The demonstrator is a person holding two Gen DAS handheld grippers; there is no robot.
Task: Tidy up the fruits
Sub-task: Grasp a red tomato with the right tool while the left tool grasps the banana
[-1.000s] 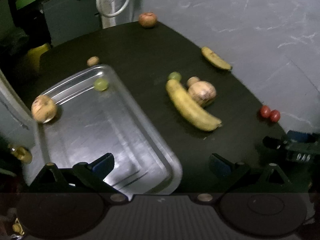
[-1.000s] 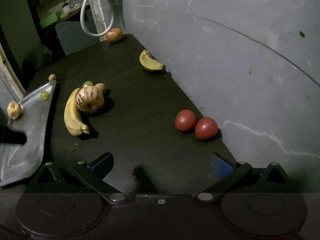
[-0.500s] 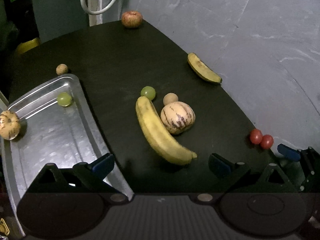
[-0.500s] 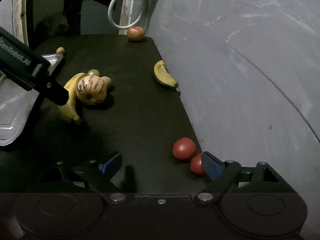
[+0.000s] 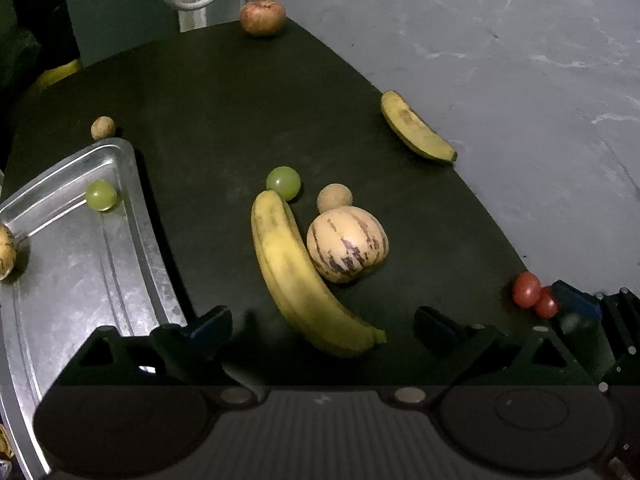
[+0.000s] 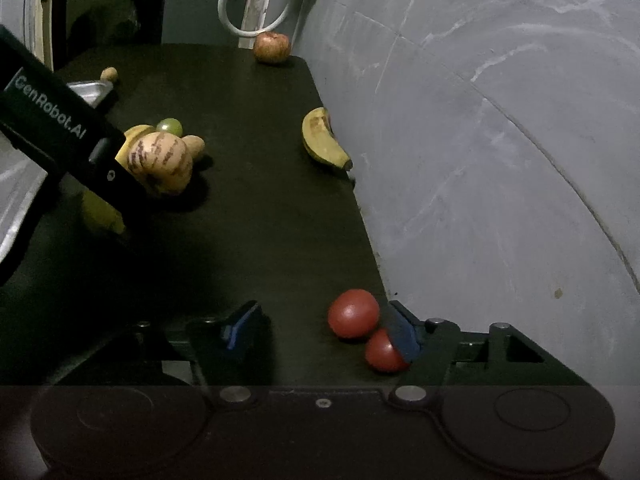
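Black worktop (image 5: pixel 224 92) carries the fruit. The left gripper (image 5: pixel 320 322) is spread wide and holds nothing; its jaws have just narrowed slightly, and the large banana (image 5: pixel 296 276) lies between them, untouched, against the striped melon (image 5: pixel 347 245). The right gripper (image 6: pixel 320 330) has just been closing around two red tomatoes (image 6: pixel 353 313) at the worktop edge; its right finger overlaps the nearer tomato, its left finger stands clear. A metal tray (image 5: pixel 80 280) holds one green grape (image 5: pixel 101 195).

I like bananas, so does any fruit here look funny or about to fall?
Yes. The short brown-spotted banana lies right at the black table's edge, its tip poking just past it, so it might fall.
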